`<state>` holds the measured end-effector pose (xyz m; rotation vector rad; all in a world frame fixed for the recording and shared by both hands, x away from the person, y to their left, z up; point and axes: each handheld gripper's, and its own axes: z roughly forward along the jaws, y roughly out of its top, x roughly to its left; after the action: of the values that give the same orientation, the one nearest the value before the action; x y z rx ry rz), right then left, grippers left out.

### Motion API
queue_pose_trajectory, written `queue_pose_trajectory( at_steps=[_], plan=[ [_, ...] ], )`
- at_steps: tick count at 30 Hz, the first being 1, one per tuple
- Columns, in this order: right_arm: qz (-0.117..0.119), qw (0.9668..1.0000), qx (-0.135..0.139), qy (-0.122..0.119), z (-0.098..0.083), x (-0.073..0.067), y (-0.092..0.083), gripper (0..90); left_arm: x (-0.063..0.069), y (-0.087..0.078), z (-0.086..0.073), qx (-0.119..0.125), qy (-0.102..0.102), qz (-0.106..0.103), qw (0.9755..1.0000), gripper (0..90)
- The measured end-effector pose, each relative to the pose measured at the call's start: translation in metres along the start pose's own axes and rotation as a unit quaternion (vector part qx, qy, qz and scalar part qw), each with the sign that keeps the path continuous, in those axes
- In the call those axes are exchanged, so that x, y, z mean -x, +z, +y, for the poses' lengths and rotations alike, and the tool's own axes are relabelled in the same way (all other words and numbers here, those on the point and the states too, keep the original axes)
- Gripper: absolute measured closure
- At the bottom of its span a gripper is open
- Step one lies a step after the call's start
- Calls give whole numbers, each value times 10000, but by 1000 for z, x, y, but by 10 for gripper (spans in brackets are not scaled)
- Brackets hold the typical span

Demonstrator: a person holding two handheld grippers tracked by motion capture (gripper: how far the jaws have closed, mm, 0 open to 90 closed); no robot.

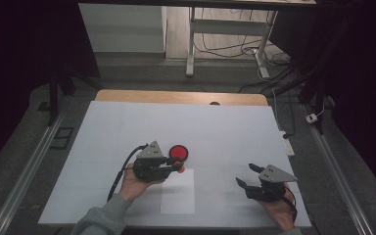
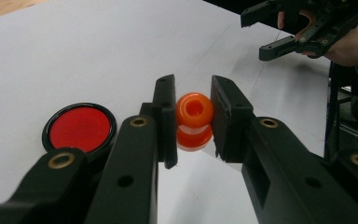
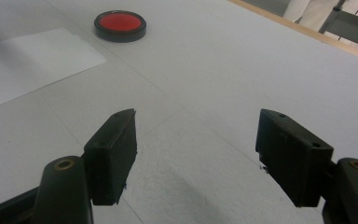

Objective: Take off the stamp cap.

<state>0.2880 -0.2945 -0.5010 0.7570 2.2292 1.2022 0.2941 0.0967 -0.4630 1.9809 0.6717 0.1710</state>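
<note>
Left gripper (image 2: 194,119): jaws clamped on a small orange spool-shaped piece (image 2: 194,121), held just above the white bench (image 2: 98,51). The left gripper view resolves its hole and waisted shape; in the high view it reads as an orange dot at the jaw tips (image 1: 180,168). Red disc in a black rim (image 2: 79,129) lies just beside it on the bench. Right gripper (image 3: 196,156): jaws spread wide, nothing between them, well apart from the disc (image 3: 120,24). The high view adds a paler paper sheet (image 1: 177,196) between the hands.
</note>
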Motion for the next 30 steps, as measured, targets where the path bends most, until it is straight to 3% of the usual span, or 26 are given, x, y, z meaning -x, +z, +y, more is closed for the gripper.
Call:
queue_pose_trajectory(
  at_steps=[30],
  plan=[
    [246,9997,80,-16,12,-12,13,284,-2,-1,1,69,-13,33,10000,724]
  ],
)
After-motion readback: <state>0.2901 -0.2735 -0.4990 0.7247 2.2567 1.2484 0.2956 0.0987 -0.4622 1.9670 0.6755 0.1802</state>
